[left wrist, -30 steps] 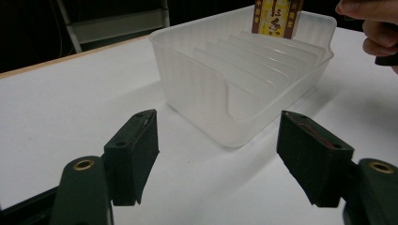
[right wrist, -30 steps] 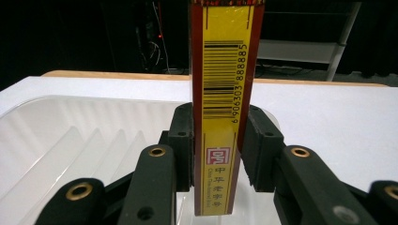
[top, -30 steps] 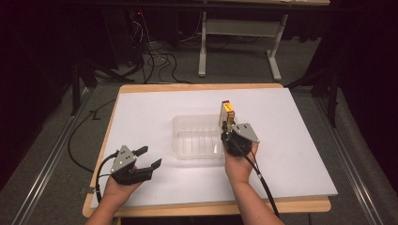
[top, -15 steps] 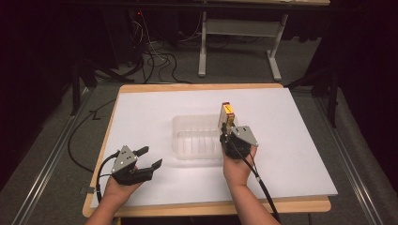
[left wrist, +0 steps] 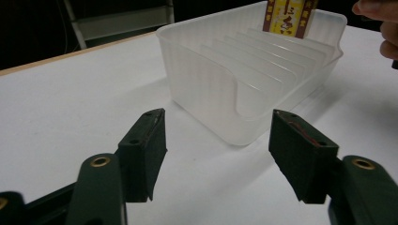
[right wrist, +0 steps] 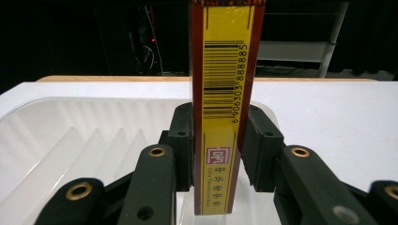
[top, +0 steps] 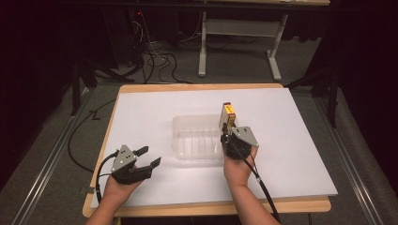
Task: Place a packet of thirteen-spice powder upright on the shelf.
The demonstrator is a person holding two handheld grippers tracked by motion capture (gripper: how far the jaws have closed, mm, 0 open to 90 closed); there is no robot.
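Presently, the right gripper (right wrist: 216,154) has its jaws closed on a narrow yellow box (right wrist: 224,93) with red-brown edges and a barcode on the face toward the camera. The box stands upright between the pads, which press its two long sides just below the barcode; its top rises well above the jaws and its lower end reaches a little below them. Beyond and below the jaws lies a clear plastic tray (right wrist: 56,122) with moulded ribs that form slots. In the high view the box (top: 228,114) is at the tray's right end, over the right wall of the tray (top: 197,123), directly ahead of the right gripper (top: 226,130).

The left gripper (left wrist: 216,154) has its jaws spread wide with nothing between them, low over the white table surface (left wrist: 61,103). The near corner of the tray (left wrist: 225,108) sits just ahead of the gap between the jaws, apart from both pads. At the far end of the tray stands the box (left wrist: 288,16). In the high view the left gripper (top: 148,157) is well apart from the tray, at its near left.
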